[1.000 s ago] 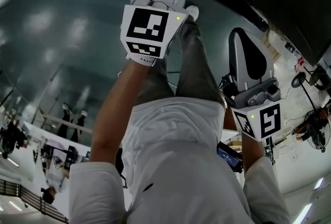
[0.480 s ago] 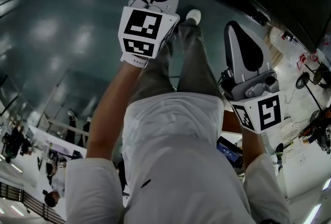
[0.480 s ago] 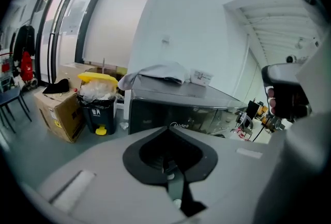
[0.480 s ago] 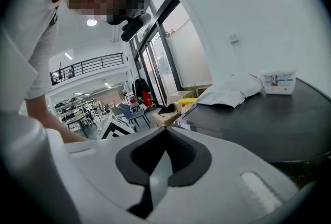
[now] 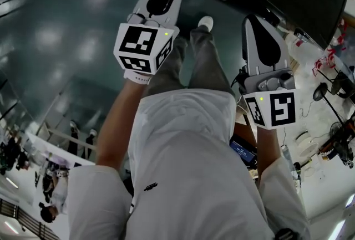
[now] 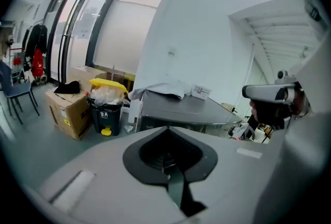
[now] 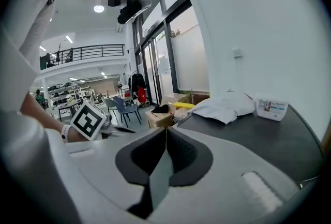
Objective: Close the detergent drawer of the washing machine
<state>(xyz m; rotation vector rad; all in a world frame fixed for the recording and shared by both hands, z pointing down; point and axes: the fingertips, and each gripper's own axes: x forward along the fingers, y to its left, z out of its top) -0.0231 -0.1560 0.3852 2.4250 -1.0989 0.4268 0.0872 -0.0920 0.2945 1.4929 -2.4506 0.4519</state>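
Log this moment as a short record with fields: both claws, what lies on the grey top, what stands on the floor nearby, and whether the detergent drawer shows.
Left claw: shut, empty
Right claw: shut, empty
Grey top: a white cloth and a small box lie on it
Floor beside it: a bin with a yellow lid, a cardboard box next to it
Detergent drawer: not seen in any view

Glossy floor (image 5: 61,39), cardboard box (image 6: 64,112) — rumpled cloth (image 6: 163,88) on smooth (metal-looking) tabletop (image 6: 199,110).
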